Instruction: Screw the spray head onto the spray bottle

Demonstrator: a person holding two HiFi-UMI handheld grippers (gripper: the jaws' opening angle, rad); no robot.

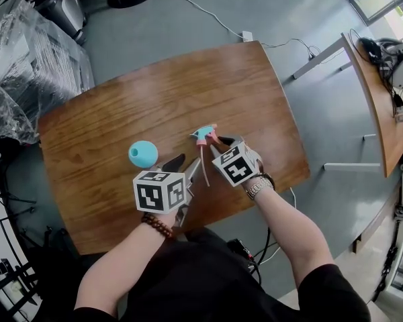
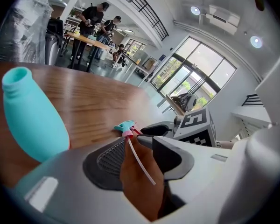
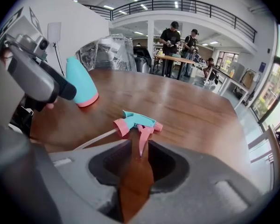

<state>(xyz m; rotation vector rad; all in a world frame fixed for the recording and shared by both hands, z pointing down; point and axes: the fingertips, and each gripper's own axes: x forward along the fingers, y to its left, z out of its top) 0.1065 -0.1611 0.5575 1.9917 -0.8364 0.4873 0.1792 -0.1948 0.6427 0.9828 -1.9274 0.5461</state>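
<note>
A teal spray bottle (image 1: pixel 143 154) with a pink base stands upright and uncapped on the wooden table (image 1: pixel 121 113), left of both grippers; it also shows as bottle (image 2: pixel 32 120) and bottle (image 3: pixel 81 85). The teal and pink spray head (image 1: pixel 205 136) lies on its side on the table, its thin dip tube (image 1: pixel 204 166) trailing toward me. My right gripper (image 1: pixel 218 144) hovers just behind the spray head (image 3: pixel 135 122), open, the pink trigger (image 3: pixel 142 141) dipping into the gap untouched. My left gripper (image 1: pixel 185 166) is open beside the tube (image 2: pixel 140 162), holding nothing, with the bottle at its left.
Plastic-wrapped equipment (image 1: pixel 27 66) stands off the table's left end. A second wooden table (image 1: pixel 383 106) with gear on it is at the right. A cable and power strip (image 1: pixel 247 36) lie on the floor beyond. People stand at a far table (image 3: pixel 177 55).
</note>
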